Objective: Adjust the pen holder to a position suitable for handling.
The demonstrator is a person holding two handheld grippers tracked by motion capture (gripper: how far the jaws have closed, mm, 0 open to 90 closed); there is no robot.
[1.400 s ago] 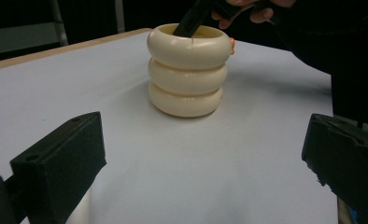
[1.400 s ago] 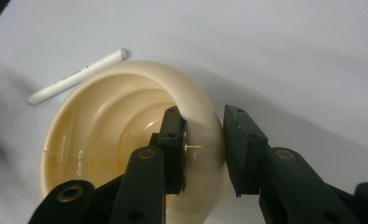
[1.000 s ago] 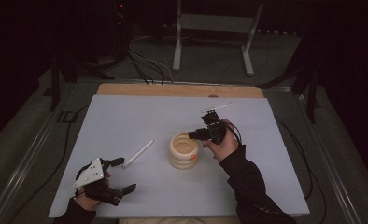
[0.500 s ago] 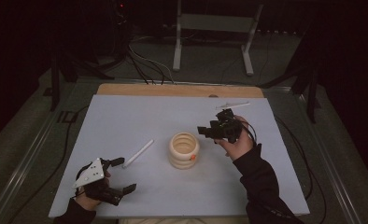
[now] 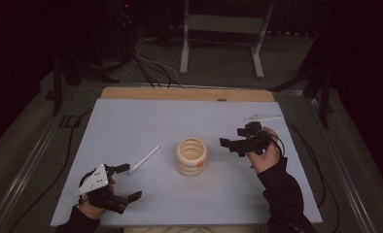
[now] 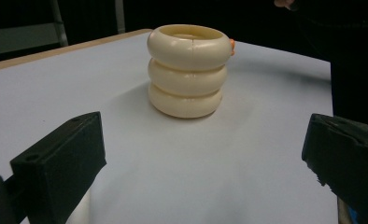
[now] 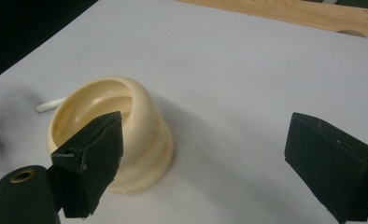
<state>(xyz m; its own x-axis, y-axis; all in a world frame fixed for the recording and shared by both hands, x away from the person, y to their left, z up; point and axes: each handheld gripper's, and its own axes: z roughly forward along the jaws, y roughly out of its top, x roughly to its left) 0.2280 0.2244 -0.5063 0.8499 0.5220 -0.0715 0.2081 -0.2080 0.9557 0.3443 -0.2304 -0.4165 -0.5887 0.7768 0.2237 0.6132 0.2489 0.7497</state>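
Note:
A cream ribbed cup [image 5: 191, 156] shaped like three stacked rings stands upright at the middle of the white table [image 5: 131, 121]; it also shows as the cup [image 6: 187, 70] and the cup [image 7: 114, 126], with a small orange spot on its side. My right gripper [image 5: 233, 141] hovers to the right of the cup, open and empty, its jaws wide apart. My left gripper [image 5: 127, 182] rests near the front left edge, open with nothing between its jaws. A white stick [image 5: 144, 159] lies left of the cup.
A second thin white piece [image 5: 262, 117] lies at the back right of the table. A wooden strip [image 5: 184, 93] runs along the far edge. Cables and a metal stand [image 5: 218, 29] sit on the floor beyond.
My right gripper has moved away from over the cup to its right and slightly nearer. The cup and the left gripper have stayed put.

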